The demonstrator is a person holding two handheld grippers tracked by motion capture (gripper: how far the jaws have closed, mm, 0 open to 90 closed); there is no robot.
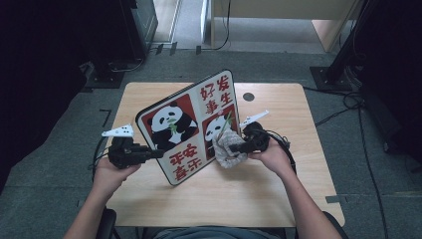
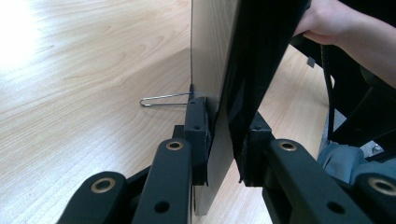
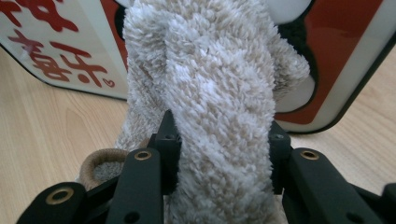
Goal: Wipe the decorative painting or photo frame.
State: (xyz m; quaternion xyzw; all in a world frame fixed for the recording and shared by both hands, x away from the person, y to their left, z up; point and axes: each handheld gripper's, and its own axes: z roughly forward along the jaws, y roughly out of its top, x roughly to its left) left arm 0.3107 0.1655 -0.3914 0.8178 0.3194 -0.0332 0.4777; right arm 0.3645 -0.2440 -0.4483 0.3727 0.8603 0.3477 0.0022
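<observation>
Clamping the white, black-edged panda picture board (image 1: 186, 127) by its edge, the left gripper (image 1: 149, 153) props it upright on the wooden table (image 1: 278, 194), so its face is presented. The right gripper (image 1: 238, 148), closed on a fluffy beige cloth (image 3: 210, 84), presses that cloth against the board's printed face just ahead of its jaws, probably for wiping.

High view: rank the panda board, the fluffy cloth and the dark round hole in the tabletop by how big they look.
1. panda board, clearly largest.
2. fluffy cloth, bunched against the board's face.
3. dark round hole, smallest; it lies farther from the camera, but the gap looks too wide to matter.
</observation>
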